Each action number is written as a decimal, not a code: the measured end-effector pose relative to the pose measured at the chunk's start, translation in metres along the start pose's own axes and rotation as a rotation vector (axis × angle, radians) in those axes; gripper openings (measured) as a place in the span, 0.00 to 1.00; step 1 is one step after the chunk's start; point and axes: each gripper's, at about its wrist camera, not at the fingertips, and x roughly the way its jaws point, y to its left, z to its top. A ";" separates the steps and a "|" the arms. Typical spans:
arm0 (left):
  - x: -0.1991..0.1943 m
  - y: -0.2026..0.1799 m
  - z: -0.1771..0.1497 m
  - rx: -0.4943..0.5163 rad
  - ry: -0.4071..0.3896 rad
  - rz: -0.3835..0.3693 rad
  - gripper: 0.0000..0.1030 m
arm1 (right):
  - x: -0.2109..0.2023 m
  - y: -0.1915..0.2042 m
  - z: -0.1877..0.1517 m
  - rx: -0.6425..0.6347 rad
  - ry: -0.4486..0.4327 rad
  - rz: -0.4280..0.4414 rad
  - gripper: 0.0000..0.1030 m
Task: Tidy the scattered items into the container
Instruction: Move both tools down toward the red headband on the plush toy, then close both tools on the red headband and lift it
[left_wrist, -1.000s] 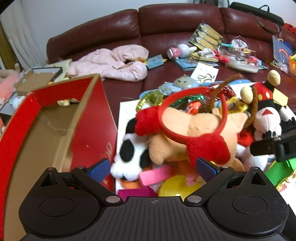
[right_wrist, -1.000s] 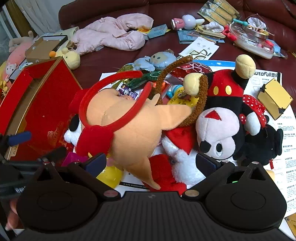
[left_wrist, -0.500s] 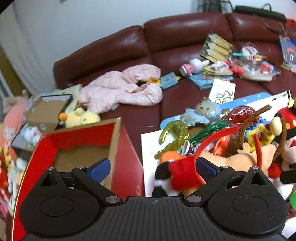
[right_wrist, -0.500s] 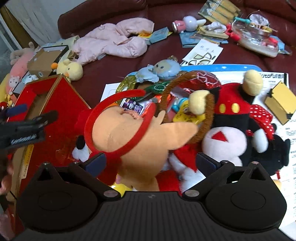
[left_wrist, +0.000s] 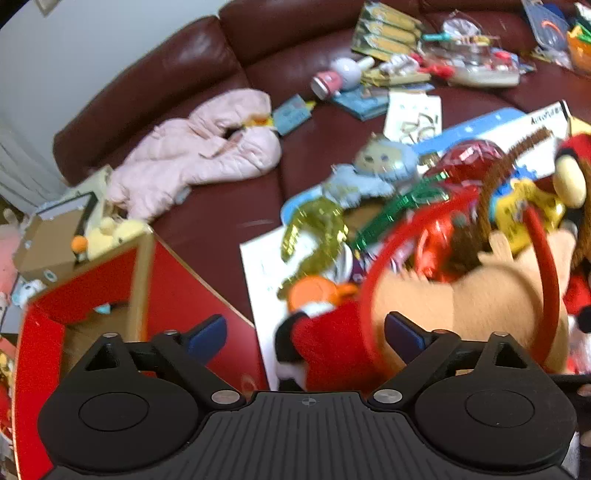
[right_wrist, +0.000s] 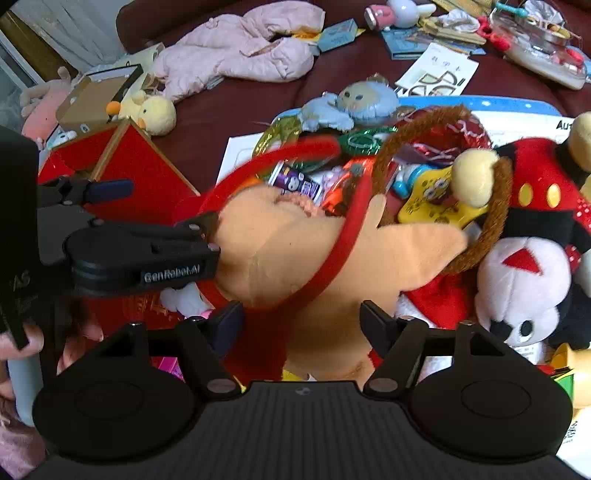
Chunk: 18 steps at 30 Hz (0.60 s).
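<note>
Plush (right_wrist: 295, 251), tan, ringed by red headband (right_wrist: 343, 236), beside red box (left_wrist: 74, 325). Left gripper (left_wrist: 303, 332) and right gripper (right_wrist: 301, 321): jaws closing, plush between, pads not yet pressing

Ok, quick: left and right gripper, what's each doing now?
Left gripper: closing around the red plush piece, not gripping yet.
Right gripper: closing around the tan plush toy, not gripping yet.

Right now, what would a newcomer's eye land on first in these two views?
The tan plush ringed by a red headband tops the toy heap in mid-frame, with both grippers closing in: the left gripper from its left, the right gripper from below. Left of the heap stands the open red box; a pink jacket sprawls on the dark red sofa behind.
</note>
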 end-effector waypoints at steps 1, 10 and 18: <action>0.001 -0.002 -0.003 -0.001 0.017 -0.007 0.80 | 0.003 0.000 -0.001 -0.001 0.004 0.001 0.68; -0.019 -0.008 -0.034 -0.044 0.041 -0.123 0.58 | -0.001 -0.010 -0.009 -0.048 -0.024 0.024 0.56; -0.023 -0.006 -0.048 -0.089 0.067 -0.200 0.38 | -0.008 -0.014 -0.010 -0.007 -0.041 0.054 0.49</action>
